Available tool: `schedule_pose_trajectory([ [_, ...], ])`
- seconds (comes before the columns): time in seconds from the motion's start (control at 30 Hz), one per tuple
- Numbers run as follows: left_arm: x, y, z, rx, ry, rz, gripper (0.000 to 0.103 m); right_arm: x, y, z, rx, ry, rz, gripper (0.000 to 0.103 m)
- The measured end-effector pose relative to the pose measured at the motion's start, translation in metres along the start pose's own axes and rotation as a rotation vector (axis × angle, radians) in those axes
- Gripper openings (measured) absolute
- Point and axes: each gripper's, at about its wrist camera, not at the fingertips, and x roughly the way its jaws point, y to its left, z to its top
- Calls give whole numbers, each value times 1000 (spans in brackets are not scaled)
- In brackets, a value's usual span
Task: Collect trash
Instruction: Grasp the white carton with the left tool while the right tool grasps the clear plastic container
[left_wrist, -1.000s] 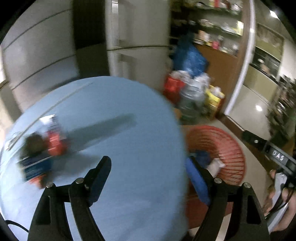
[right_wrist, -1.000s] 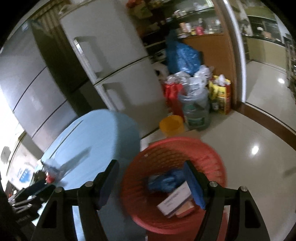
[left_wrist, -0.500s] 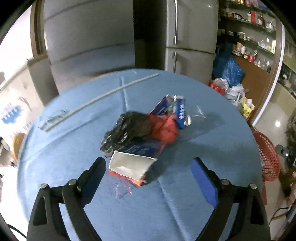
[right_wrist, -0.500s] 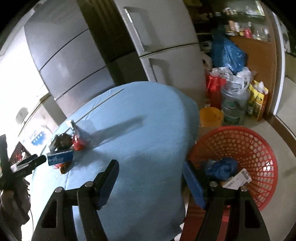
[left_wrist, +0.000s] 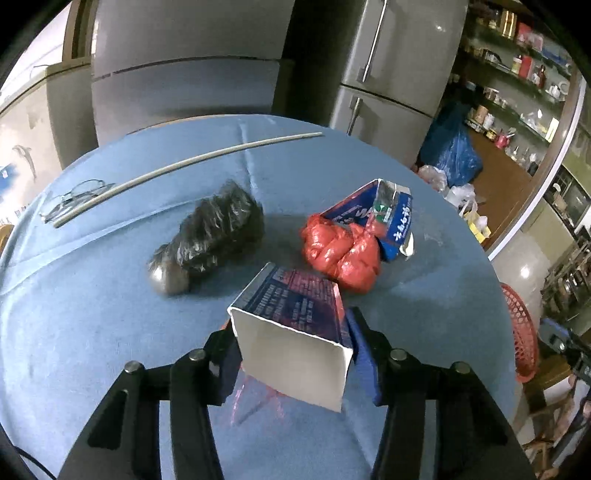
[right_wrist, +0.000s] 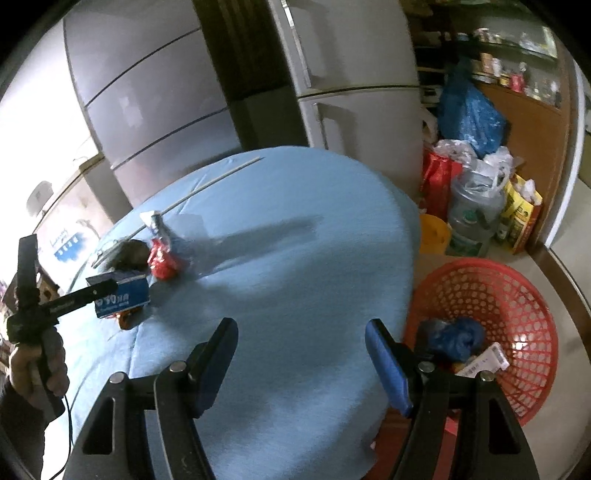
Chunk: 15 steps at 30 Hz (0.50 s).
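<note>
While trash is lying on the table:
Basket: sitting beside table.
Carton: light, crushable; pinching its side walls.
Left gripper: jaws just closing, clamping carton.
Right gripper: hanging open, empty.
</note>
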Motion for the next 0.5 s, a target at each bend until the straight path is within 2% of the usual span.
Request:
schedule_pose_trajectory([
  [0.27,-60,9,-43,-67,-113,95,54,32,54,14,-81,33,107,75],
  [0.43,-65,11,-63,-110,-119,121,54,64,86,37,-110,42,159,75],
  [0.5,-65,11,-70,-122,-114,116,54,80,101,45,-135,41,152,75],
])
